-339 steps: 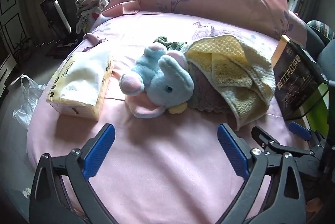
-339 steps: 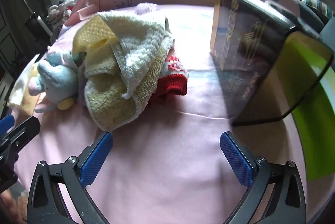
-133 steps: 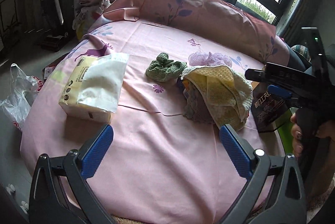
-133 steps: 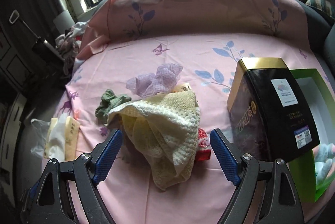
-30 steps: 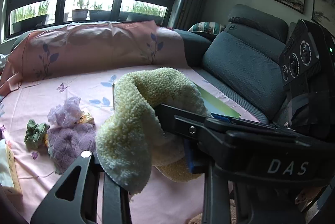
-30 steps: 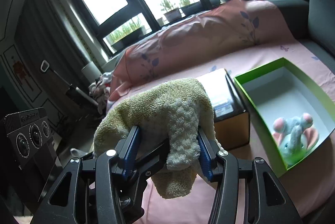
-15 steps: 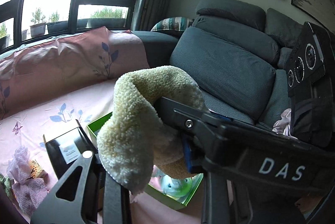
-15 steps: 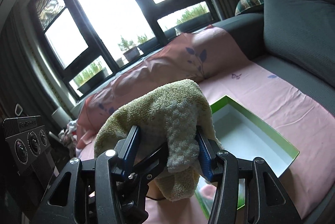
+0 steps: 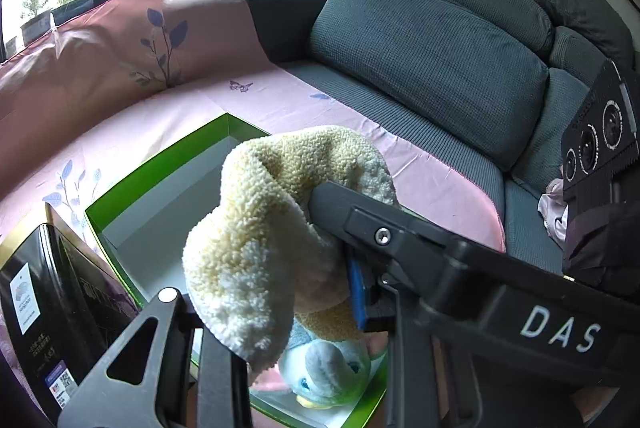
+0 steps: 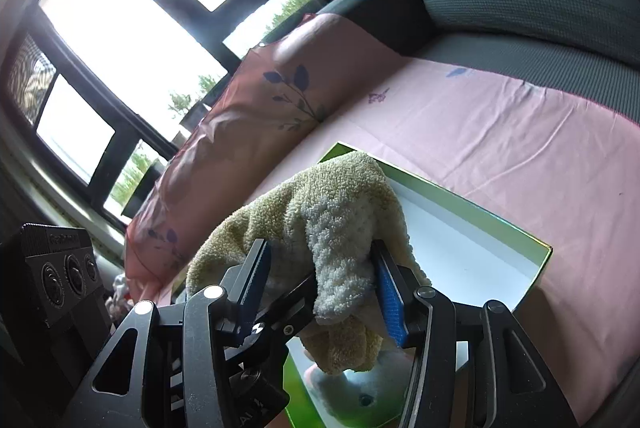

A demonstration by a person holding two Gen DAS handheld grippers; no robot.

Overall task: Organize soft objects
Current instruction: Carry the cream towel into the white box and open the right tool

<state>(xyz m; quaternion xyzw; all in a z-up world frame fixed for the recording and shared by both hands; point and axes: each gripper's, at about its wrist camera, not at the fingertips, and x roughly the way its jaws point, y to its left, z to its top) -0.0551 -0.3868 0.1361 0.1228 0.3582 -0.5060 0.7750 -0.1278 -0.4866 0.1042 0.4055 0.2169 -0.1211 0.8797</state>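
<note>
A fluffy yellow towel [image 9: 280,211] hangs in the air, and both grippers are shut on it. My left gripper [image 9: 280,308] pinches its lower fold. One of the right gripper's fingers [image 9: 400,232] crosses in from the right and presses into the cloth. In the right wrist view my right gripper [image 10: 324,288] clamps the towel [image 10: 336,220] between its blue pads. Right below lies an open green box [image 9: 160,163] with a white inside, also seen as the green box [image 10: 480,211]. A blue plush elephant [image 9: 328,368] lies in its near end, partly hidden by the towel.
A black tin with a gold rim [image 9: 52,288] stands against the box's left side. The box rests on a pink sheet [image 9: 120,123] spread over a grey sofa [image 9: 432,47]. A pink cushion [image 10: 256,107] leans under the windows.
Both grippers have carried the towel to the right and downward, from beside the black tin to over the green box. Both grips look unchanged.
</note>
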